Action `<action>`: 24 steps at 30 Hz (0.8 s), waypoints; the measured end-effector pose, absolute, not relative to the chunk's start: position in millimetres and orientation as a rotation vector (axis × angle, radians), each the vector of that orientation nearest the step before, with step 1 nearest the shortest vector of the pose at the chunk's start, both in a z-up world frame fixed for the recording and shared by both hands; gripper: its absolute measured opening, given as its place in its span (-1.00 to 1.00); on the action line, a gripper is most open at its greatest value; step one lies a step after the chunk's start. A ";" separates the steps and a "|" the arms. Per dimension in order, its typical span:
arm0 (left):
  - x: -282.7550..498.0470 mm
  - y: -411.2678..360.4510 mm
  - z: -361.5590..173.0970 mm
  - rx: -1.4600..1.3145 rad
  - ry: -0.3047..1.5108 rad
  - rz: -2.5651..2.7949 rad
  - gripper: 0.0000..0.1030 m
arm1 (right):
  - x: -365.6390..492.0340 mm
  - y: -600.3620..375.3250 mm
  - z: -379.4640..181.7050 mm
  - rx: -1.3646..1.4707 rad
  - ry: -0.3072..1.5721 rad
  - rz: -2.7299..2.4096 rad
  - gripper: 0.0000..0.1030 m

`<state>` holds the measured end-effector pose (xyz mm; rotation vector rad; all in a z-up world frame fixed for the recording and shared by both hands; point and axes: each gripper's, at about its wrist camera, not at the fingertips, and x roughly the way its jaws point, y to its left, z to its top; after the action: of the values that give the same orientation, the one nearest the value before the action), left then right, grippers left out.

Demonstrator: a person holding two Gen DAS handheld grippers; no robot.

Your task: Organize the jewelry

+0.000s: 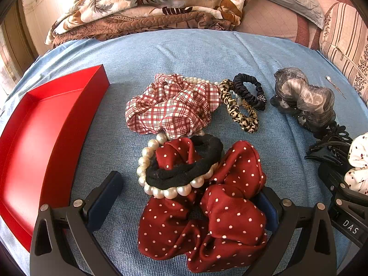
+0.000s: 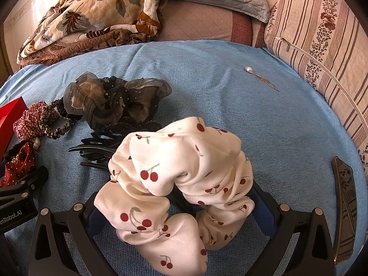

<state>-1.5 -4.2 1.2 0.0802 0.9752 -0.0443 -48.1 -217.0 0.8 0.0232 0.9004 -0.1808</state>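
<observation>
**Two scrunchies between the fingers, red tray waiting at the left**

The dotted red scrunchie point(image 1: 202, 209) lies on the blue cloth point(image 1: 207, 53) between the spread fingers of the left gripper point(image 1: 191, 197). The right finger seems to touch its fabric; the left finger is apart. It looks soft and light, so it will squash. A good place to pinch is one thick fold at the near side. A pearl bracelet point(image 1: 161, 184) and a black hair band point(image 1: 184, 165) lie on top of it and may come along or slip off.

The right gripper point(image 2: 174, 207) has its fingers around the cherry scrunchie point(image 2: 179, 184); whether they press it, I cannot tell.

The red tray point(image 1: 41, 142) stands just left. Further are a checked scrunchie point(image 1: 170, 105), a grey bow clip point(image 1: 303, 99) and an earring point(image 2: 249, 69).
</observation>
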 end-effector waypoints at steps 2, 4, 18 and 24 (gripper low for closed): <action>-1.7 -4.7 1.2 0.083 0.975 -0.043 1.00 | -47.8 -216.8 0.8 0.023 0.900 -0.181 1.00; -1.7 -4.0 1.2 0.080 0.975 -0.044 1.00 | -47.9 -216.7 1.0 0.023 0.900 -0.181 1.00; -1.6 1.7 0.4 0.071 0.982 -0.067 1.00 | -48.7 -216.8 0.6 0.023 0.898 -0.180 1.00; -1.7 6.0 0.5 0.068 0.981 -0.068 1.00 | -48.3 -216.9 0.3 0.024 0.898 -0.180 1.00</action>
<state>-1.7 6.0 0.5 0.0680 0.9815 -0.0683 -48.3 -216.9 0.3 0.0244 0.8985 -0.1802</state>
